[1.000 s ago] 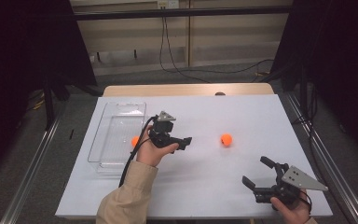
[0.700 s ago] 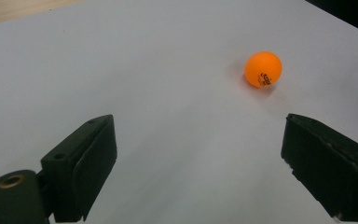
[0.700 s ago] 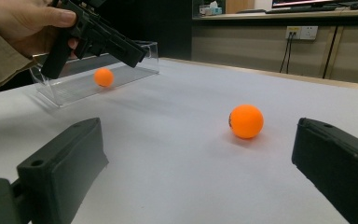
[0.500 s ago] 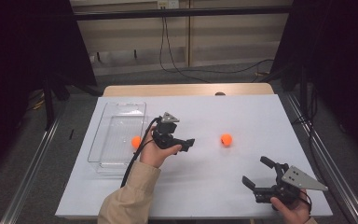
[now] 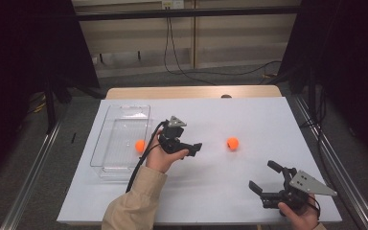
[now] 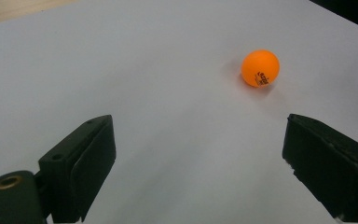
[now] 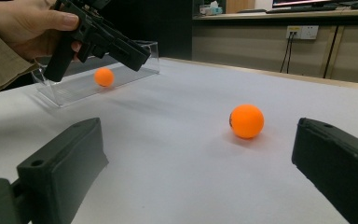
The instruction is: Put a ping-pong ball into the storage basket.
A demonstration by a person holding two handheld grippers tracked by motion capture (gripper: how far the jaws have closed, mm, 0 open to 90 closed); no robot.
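Observation:
Two orange balls are in sight. One ball (image 5: 232,143) (image 6: 260,68) (image 7: 246,121) lies on the white table (image 5: 268,120), right of centre. The other ball (image 5: 140,145) (image 7: 104,77) rests inside the clear plastic tray (image 5: 124,106) (image 7: 74,91) at the left. My left gripper (image 5: 195,148) (image 6: 196,123) (image 7: 140,56) hovers just right of the tray and points toward the table ball, jaws wide apart with nothing between them. My right gripper (image 5: 261,174) (image 7: 196,126) sits low near the front right corner, open and empty, facing the same ball from a distance.
A wooden board edge (image 5: 191,92) runs behind the table. Dark floor and metal rails (image 5: 333,163) flank both sides. A cable (image 5: 141,160) trails from the left gripper along the sleeve.

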